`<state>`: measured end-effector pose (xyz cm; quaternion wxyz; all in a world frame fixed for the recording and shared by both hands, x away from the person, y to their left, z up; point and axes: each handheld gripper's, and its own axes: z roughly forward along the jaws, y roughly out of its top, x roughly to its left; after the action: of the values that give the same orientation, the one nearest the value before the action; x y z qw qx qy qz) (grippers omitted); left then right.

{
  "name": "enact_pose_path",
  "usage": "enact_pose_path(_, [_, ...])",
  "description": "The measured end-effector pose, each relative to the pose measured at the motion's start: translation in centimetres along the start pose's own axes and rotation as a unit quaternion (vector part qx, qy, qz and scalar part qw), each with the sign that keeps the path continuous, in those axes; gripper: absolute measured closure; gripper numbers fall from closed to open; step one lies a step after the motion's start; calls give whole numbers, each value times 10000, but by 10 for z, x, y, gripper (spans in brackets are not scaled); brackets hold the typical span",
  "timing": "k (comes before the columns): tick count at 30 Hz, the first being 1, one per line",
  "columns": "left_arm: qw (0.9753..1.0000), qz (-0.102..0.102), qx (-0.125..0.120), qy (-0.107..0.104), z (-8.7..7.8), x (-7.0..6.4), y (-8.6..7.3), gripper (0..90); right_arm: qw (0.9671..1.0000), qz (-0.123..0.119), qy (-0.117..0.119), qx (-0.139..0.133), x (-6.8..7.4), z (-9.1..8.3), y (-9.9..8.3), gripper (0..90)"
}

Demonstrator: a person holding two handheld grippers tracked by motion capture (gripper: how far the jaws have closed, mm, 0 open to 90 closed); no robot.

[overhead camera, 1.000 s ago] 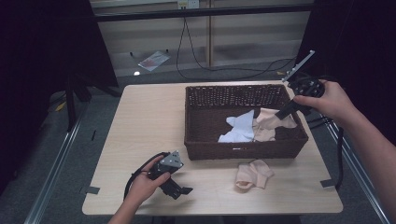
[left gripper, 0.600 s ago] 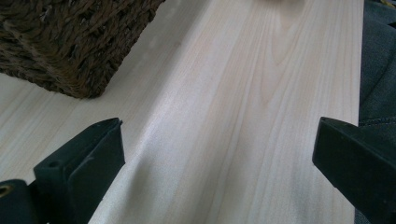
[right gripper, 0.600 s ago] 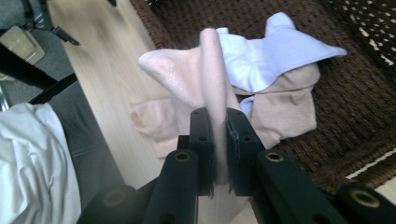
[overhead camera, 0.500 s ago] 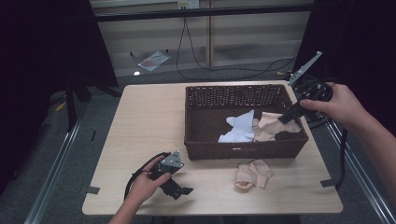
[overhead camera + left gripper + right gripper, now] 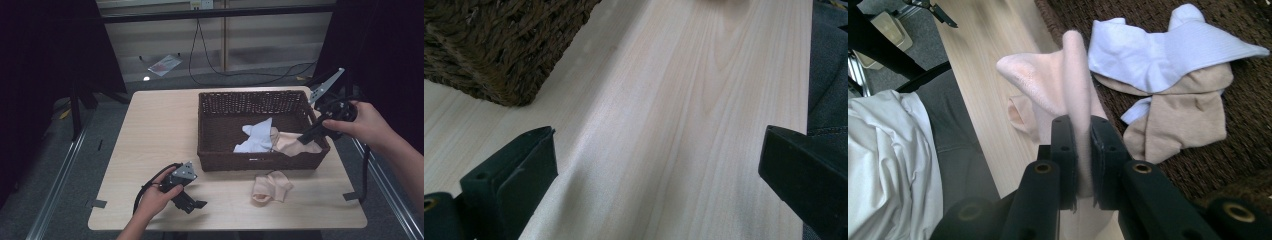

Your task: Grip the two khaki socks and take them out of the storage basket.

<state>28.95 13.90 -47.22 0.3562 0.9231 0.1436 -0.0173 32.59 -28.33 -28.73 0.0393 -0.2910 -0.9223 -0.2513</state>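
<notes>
Over basket (image 5: 215,131) | right tool (image 5: 1083,131) pinches pink sock (image 5: 1068,80), end hidden | left tool (image 5: 656,165) wide

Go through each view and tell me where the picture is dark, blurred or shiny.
High view: dark surroundings, only the table and basket well lit. Left gripper view: soft sheen on the wood, the near jaws slightly blurred. Right gripper view: the pink sock in the right gripper is sharp, far corners blurred.
</notes>
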Motion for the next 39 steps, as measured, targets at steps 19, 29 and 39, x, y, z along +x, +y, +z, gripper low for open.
enact_pose_path(19, [10000, 2, -32, 8, -2, 0, -1, 19, 9998, -44, 36, 206, 17, 61, -28, 485])
enact_pose_path(29, [10000, -1, -34, 20, -1, -1, -1, 19, 9999, -17, 6, 101, 20, 68, -40, 292])
enact_pose_path(39, [10000, 30, 12, 3, -1, 0, 0, 19, 9998, 1, -154, -87, 23, 82, -64, 192])
